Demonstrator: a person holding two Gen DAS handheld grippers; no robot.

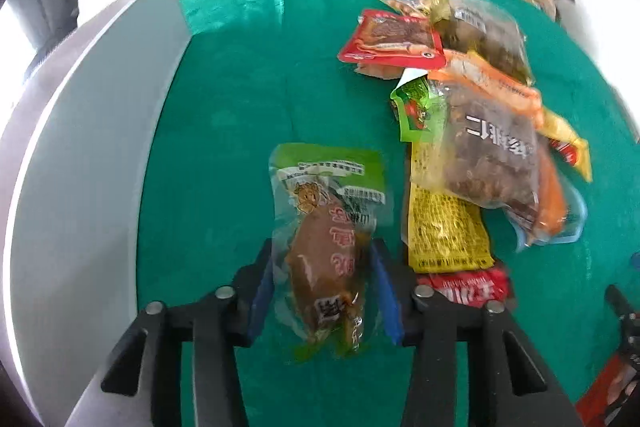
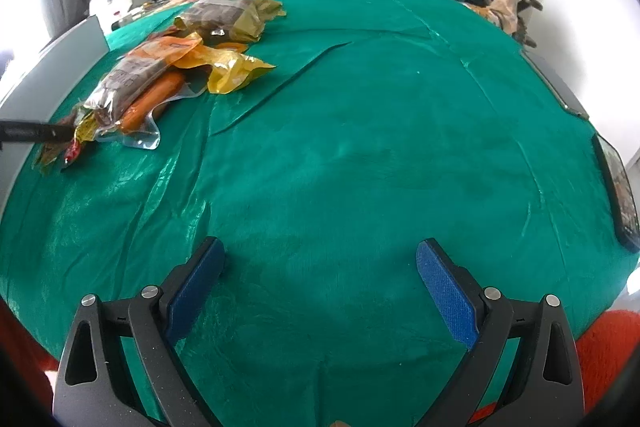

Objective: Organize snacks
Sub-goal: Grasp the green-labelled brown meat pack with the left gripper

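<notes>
Left gripper (image 1: 322, 279) clamping a green-topped snack packet (image 1: 326, 227) over the green cloth (image 1: 232, 107).

The clear packet with brown food inside is sitting between the blue pads (image 1: 262, 291), which are pressing on its two sides; it is hanging just left of the snack pile (image 1: 476, 131), where a red packet (image 1: 394, 37) is lying at the far end, a yellow packet (image 1: 444, 227) near, and a large clear bag of dark pieces (image 1: 494, 155) on top. The right gripper (image 2: 320, 291) is hovering with its fingers spread wide over bare cloth, holding nothing, well right of the pile.
</notes>
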